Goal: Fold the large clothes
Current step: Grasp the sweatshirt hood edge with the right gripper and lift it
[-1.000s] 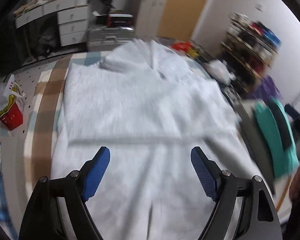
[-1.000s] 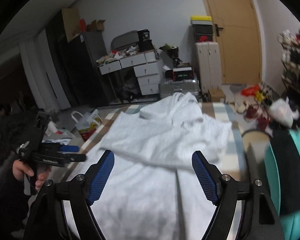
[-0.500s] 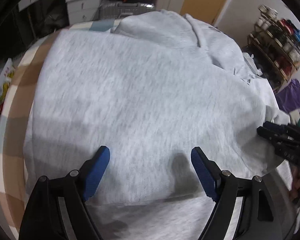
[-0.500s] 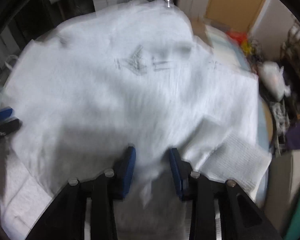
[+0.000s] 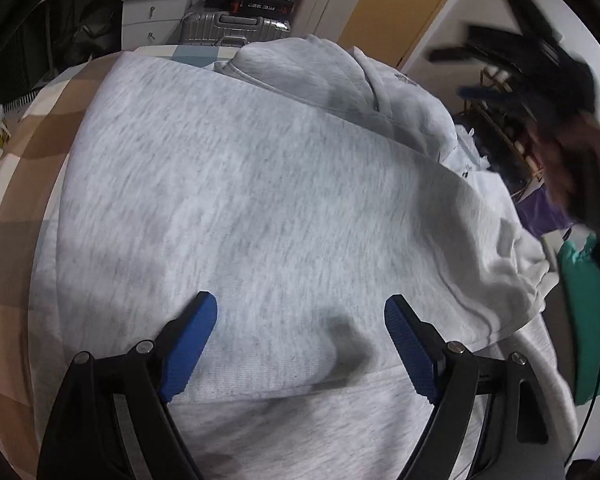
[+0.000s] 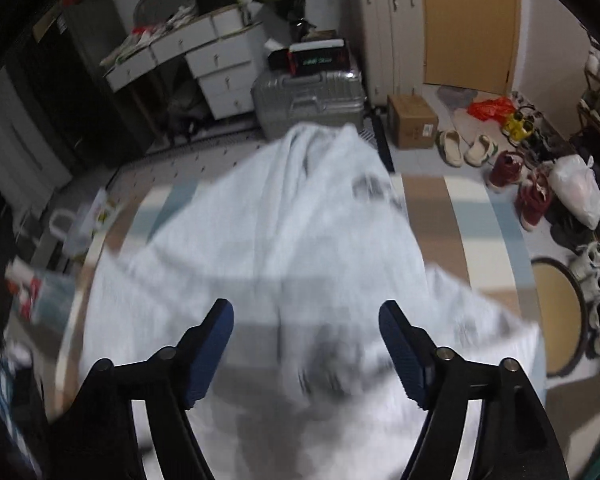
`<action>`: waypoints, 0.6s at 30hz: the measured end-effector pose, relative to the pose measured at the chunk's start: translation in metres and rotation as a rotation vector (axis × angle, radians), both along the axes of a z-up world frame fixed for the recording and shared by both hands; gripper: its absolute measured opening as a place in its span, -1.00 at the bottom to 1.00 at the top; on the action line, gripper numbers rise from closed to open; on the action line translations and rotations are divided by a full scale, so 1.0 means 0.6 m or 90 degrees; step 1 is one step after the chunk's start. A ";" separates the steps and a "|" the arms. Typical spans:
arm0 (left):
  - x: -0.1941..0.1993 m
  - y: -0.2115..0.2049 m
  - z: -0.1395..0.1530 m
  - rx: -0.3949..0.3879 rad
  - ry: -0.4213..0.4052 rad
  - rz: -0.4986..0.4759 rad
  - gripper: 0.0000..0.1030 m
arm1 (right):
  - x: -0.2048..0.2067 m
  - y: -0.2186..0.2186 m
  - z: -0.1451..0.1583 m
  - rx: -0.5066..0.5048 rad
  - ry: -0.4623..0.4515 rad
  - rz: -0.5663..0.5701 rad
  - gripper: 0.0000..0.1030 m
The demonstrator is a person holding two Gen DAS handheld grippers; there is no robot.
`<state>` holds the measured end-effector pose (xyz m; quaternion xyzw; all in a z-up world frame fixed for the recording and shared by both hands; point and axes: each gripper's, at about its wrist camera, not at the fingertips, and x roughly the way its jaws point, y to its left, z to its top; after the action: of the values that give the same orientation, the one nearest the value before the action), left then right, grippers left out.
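- Grey marl fleece, thick and soft, is what the hoodie (image 5: 268,184) looks to be made of; it lies spread over a checked brown-and-cream cover (image 5: 28,184), with its hood toward the silver suitcase (image 5: 236,28) at the far end
- At the left, the garment's edge runs straight along the cover and one layer is already turned over the body, its free edge lying just in front of the left gripper (image 5: 300,336)
- That gripper hangs over the cloth with its blue pads well apart and nothing pinched between them
- Judging by the weave, the fabric will be limp and fairly heavy for clothing: it will sag and drag, not slide, and it cannot break
- Best hold is likely a doubled edge or the ribbed hem, where the pads bite two layers and the fold stays square
- Toward the right the cloth bunches into loose ridges near the table's edge, beside a teal item (image 5: 584,312)
- Right gripper (image 6: 306,344) has just been opening; its jaws stand wide above the blurred hoodie, with no cloth between them
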<state>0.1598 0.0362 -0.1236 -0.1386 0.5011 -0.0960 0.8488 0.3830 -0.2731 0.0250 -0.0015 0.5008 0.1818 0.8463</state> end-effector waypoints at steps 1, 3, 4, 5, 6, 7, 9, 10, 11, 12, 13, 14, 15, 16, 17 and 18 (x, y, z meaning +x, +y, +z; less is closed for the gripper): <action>-0.003 -0.006 -0.001 0.020 -0.002 -0.008 0.59 | 0.022 0.009 -0.015 0.001 0.015 -0.016 0.49; 0.008 -0.021 -0.005 0.058 -0.010 -0.023 0.59 | 0.073 0.043 -0.043 -0.003 0.038 -0.033 0.48; 0.010 -0.028 -0.007 0.080 -0.014 -0.035 0.59 | 0.087 0.058 -0.048 -0.013 0.032 -0.036 0.47; 0.006 -0.035 -0.007 0.097 -0.017 -0.045 0.59 | 0.104 0.072 -0.060 -0.028 0.025 -0.035 0.47; 0.006 -0.036 -0.008 0.105 -0.018 -0.051 0.59 | 0.119 0.082 -0.069 -0.043 0.023 -0.036 0.46; 0.004 -0.035 -0.008 0.105 -0.018 -0.052 0.59 | 0.133 0.092 -0.086 -0.068 0.023 -0.041 0.45; 0.000 -0.033 -0.006 0.097 -0.015 -0.047 0.60 | 0.147 0.104 -0.111 -0.122 0.019 -0.053 -0.02; -0.001 -0.031 -0.005 0.094 -0.013 -0.046 0.60 | 0.153 0.107 -0.119 -0.138 0.020 -0.055 -0.27; -0.002 -0.031 -0.005 0.093 -0.012 -0.045 0.61 | 0.152 0.108 -0.125 -0.145 0.025 -0.045 -0.66; -0.003 -0.034 -0.005 0.095 -0.011 -0.044 0.61 | 0.145 0.107 -0.123 -0.158 0.016 -0.033 -0.76; 0.003 -0.032 -0.006 0.097 -0.011 -0.045 0.61 | 0.140 0.104 -0.116 -0.162 0.004 -0.025 -0.83; -0.001 -0.034 -0.006 0.104 -0.011 -0.047 0.61 | 0.125 0.098 -0.100 -0.161 -0.023 -0.011 -0.86; 0.007 -0.036 -0.007 0.106 -0.009 -0.047 0.61 | 0.106 0.088 -0.077 -0.158 -0.061 -0.003 -0.91; 0.009 -0.036 -0.007 0.104 -0.007 -0.043 0.61 | 0.092 0.078 -0.059 -0.147 -0.089 -0.001 -0.91; 0.011 -0.036 -0.007 0.103 -0.005 -0.041 0.61 | 0.065 0.059 -0.032 -0.109 -0.124 0.006 -0.91; 0.015 -0.037 -0.007 0.101 -0.003 -0.038 0.61 | 0.034 0.033 -0.008 -0.076 -0.148 -0.005 -0.91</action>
<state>0.1688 0.0138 -0.1280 -0.0556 0.5091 -0.0814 0.8550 0.4034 -0.2531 0.0200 -0.0711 0.4095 0.1465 0.8977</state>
